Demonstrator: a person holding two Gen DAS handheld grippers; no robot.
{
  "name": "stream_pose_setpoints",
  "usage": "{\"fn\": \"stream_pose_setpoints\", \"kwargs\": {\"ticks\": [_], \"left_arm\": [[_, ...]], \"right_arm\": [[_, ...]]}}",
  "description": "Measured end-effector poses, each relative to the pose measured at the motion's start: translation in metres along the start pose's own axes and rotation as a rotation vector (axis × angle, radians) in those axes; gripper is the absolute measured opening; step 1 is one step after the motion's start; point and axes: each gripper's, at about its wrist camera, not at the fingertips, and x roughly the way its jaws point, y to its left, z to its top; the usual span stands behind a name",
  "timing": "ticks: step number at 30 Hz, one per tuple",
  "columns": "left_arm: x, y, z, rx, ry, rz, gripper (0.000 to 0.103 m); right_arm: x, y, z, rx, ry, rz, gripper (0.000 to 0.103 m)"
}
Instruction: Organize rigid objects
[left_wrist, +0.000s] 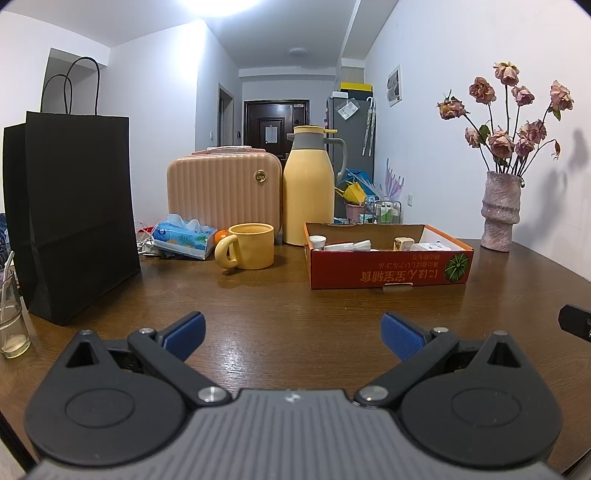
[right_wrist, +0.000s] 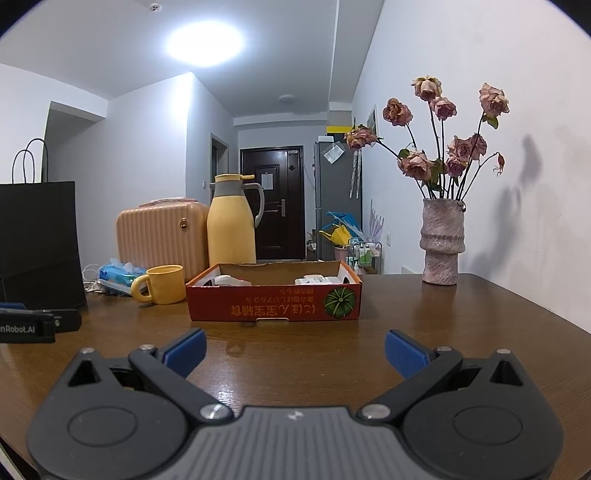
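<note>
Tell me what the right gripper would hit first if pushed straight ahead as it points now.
Probably the front wall of the orange cardboard box. The right gripper is open and empty, with bare table before it; the box sits slightly left of centre, so depth is uncertain.

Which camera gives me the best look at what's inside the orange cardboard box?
The left wrist view: it looks slightly down into the orange cardboard box, showing several small white items. The right wrist view sees the box lower, so its front wall hides most contents.

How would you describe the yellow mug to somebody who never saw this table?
Find the red cardboard box in the table's middle. The yellow mug stands just left of it, before the taller yellow thermos jug. Only the mug is short, open-topped, with a thick loop handle.
</note>
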Motion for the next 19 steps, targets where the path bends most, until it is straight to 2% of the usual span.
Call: {"fn": "stream_pose_setpoints", "kwargs": {"ticks": [19], "left_arm": [[0.0067, -0.0005, -0.0038, -0.01, 0.028, -0.012, 0.103]], "right_arm": [[0.003, 0.0035, -0.0035, -0.002, 0.019, 0.009, 0.103]]}}
